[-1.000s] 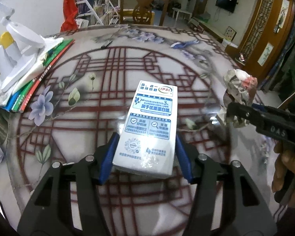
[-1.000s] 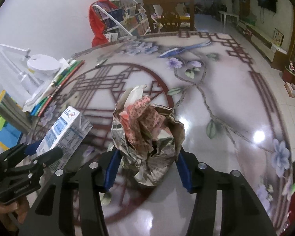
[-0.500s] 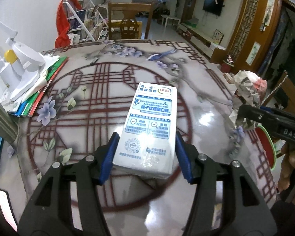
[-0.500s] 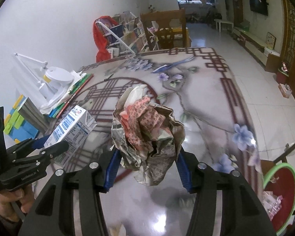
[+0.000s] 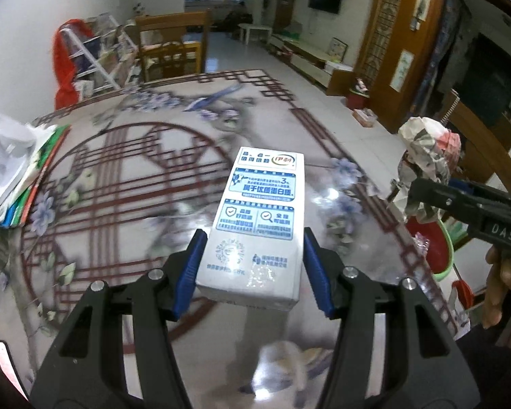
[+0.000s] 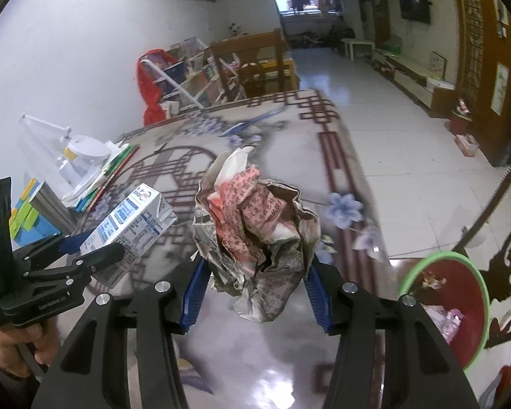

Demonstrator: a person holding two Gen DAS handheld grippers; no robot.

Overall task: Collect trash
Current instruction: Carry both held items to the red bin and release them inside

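My left gripper (image 5: 252, 262) is shut on a white and blue milk carton (image 5: 259, 218), held above the patterned table (image 5: 126, 184). The carton also shows in the right wrist view (image 6: 133, 225), at the left. My right gripper (image 6: 255, 279) is shut on a crumpled newspaper ball (image 6: 255, 238), held above the table near its right edge. The ball also shows in the left wrist view (image 5: 426, 163), at the right. A red bin with a green rim (image 6: 460, 300) stands on the floor beside the table at the right, with some trash in it; it also shows in the left wrist view (image 5: 432, 242).
Books and a white desk lamp (image 6: 78, 156) lie at the table's left side, the books in the left wrist view (image 5: 34, 177) too. A wooden chair (image 5: 173, 47) and a rack with red cloth (image 6: 153, 85) stand behind the table. Tiled floor (image 6: 391, 129) lies to the right.
Both grippers have lifted and swung right with their loads. The table's right edge and the red bin have come further into view.
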